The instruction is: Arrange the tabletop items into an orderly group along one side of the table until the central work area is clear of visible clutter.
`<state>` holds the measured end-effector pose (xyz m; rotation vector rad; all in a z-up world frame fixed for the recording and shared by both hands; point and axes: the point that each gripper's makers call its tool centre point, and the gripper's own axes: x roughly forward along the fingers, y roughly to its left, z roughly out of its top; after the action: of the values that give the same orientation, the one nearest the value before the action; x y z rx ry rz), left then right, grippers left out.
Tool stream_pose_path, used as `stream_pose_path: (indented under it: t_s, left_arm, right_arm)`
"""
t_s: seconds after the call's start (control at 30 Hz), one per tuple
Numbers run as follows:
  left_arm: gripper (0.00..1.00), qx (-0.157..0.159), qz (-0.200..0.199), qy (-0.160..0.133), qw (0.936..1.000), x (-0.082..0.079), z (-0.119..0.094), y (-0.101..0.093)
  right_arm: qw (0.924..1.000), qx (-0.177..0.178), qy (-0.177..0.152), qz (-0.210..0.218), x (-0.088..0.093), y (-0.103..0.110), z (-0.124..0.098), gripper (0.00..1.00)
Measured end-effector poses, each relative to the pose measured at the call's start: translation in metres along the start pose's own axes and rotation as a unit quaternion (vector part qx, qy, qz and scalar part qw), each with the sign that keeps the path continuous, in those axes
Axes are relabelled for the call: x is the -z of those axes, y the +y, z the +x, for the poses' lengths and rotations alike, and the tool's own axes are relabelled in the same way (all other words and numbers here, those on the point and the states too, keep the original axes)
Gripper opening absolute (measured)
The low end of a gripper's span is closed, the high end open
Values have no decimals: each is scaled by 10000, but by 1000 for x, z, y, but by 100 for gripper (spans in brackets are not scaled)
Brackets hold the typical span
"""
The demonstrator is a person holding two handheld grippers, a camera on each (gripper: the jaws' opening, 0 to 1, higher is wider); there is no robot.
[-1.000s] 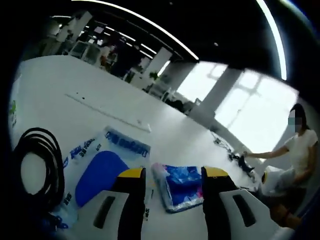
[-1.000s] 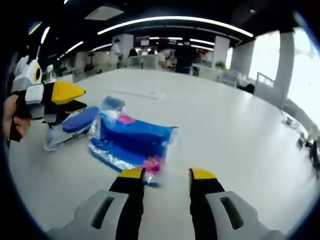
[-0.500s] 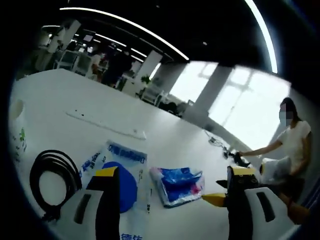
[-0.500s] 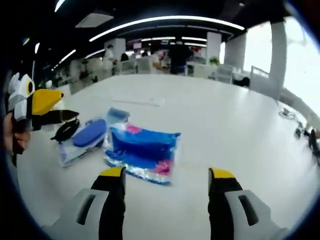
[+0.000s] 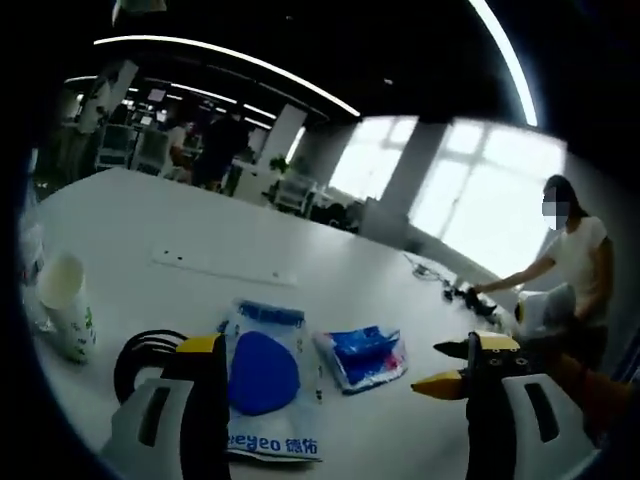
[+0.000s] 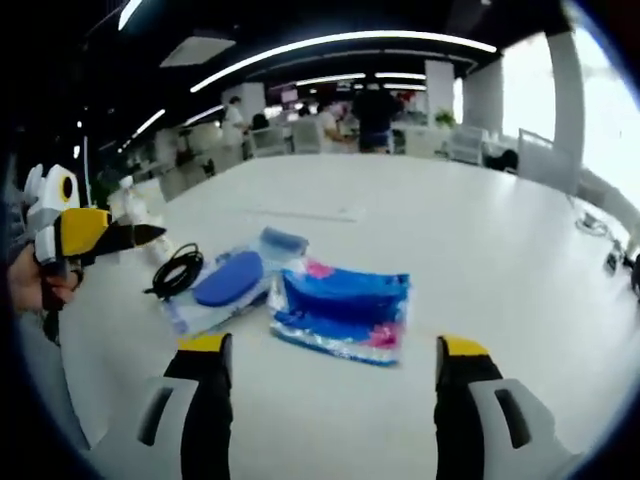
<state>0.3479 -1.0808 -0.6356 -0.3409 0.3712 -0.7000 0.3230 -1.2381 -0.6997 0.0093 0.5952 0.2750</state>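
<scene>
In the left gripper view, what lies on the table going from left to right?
Paper cup → coiled black cable → clear packet with the blue oval → blue crinkly packet → the other hand's tongs coming in from the right.

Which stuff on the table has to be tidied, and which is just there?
To tidy:
blue pouch bag
blue wrapped packet
black cable coil
paper cup

Just there:
white strip set along the table
wires at the far edge
</scene>
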Motion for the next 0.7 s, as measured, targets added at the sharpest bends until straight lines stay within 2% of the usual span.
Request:
stream_pose_path:
  t_s: [0.17,0.33,0.7]
  left_arm:
    - [100,-32,232,48,9997,-3,-20,4]
    - [100,-98,254,85,9996,-4,-38,14]
    - [100,-481,368,122,9981,-11,-75,41]
  right_arm:
    - [9998,-205,25,43,-3,21,-1,85]
    - [9992,-390,63,57,-5,42,0,86]
    - [9963,-846,33,-173,-17,87,1,85]
